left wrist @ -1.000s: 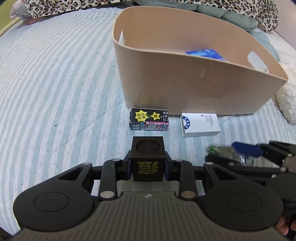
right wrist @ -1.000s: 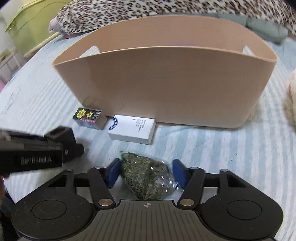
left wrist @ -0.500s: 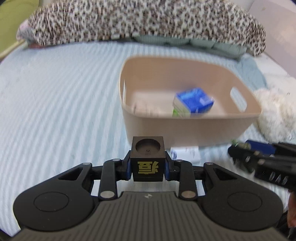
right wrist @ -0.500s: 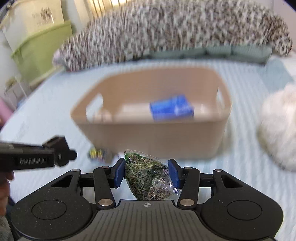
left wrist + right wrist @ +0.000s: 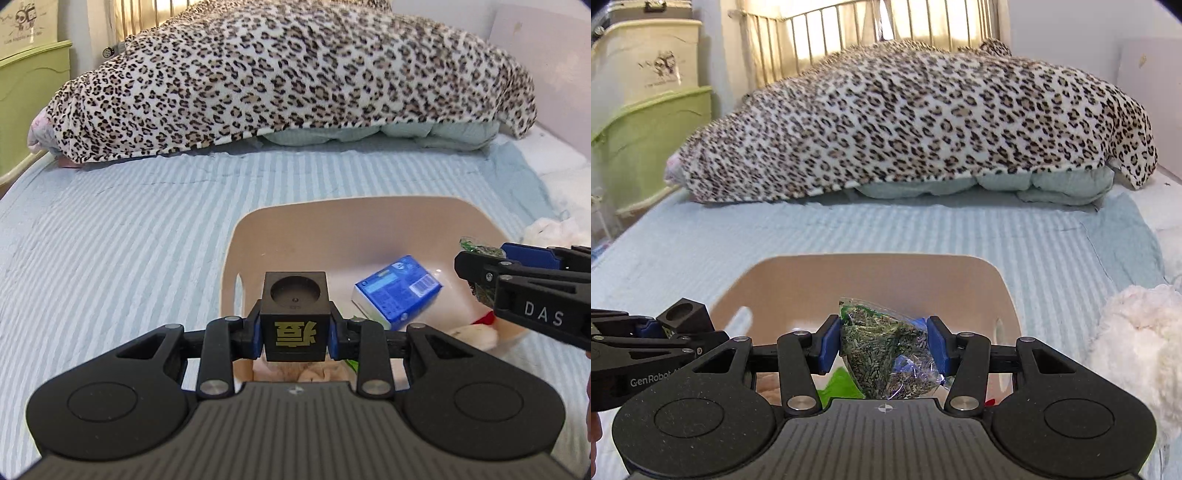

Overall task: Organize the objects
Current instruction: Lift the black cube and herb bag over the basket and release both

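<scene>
A: Black cube [image 5: 294, 315] sits clenched in the left gripper [image 5: 295, 334], the green leaf bag [image 5: 886, 356] in the right gripper [image 5: 884, 345], both above the beige bin [image 5: 476, 221].

B: Placing step, probably; next, lower and release beside the blue box [image 5: 398, 291].

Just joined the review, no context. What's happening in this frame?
A person is tidying items on a bed into a beige plastic tub. The left gripper is clamped on a black cube with a gold character, and the right gripper grips a clear bag of dried green herbs. Both are held over the tub, unreleased. A blue box already lies inside.
</scene>
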